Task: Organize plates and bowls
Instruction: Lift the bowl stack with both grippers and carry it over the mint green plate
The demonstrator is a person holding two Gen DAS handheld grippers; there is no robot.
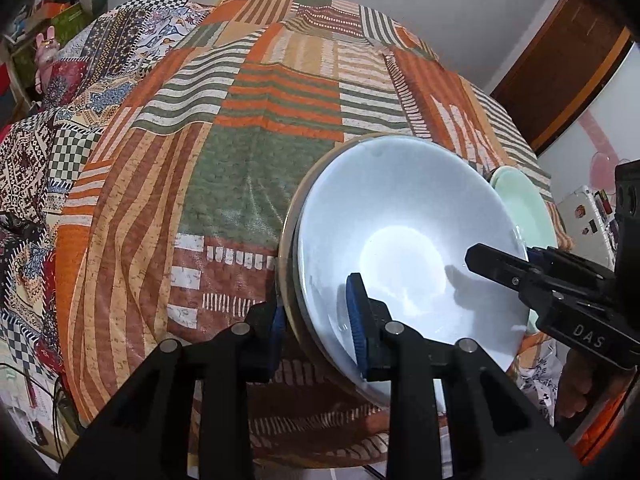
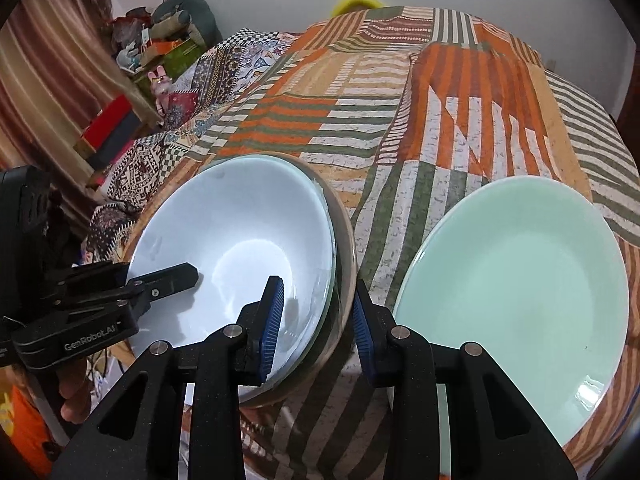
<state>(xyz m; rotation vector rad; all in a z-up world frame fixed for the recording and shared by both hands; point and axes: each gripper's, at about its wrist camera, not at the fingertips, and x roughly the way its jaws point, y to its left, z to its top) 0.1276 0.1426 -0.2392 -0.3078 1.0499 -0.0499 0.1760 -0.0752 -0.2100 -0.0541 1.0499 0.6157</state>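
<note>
A white bowl sits nested in a stack of bowls with a tan outer rim on the patchwork bed cover. My left gripper straddles the stack's near-left rim, one pad inside the white bowl, one outside; the jaws stand apart around it. My right gripper straddles the stack's right rim the same way, and also shows in the left wrist view. The white bowl fills the left of the right wrist view. A pale green plate lies flat to the right; its edge shows behind the bowl.
The striped orange, green and white bed cover stretches far behind. A darker patterned quilt lies at the left. Cluttered shelves and boxes stand at the far left. A wooden door is at the right.
</note>
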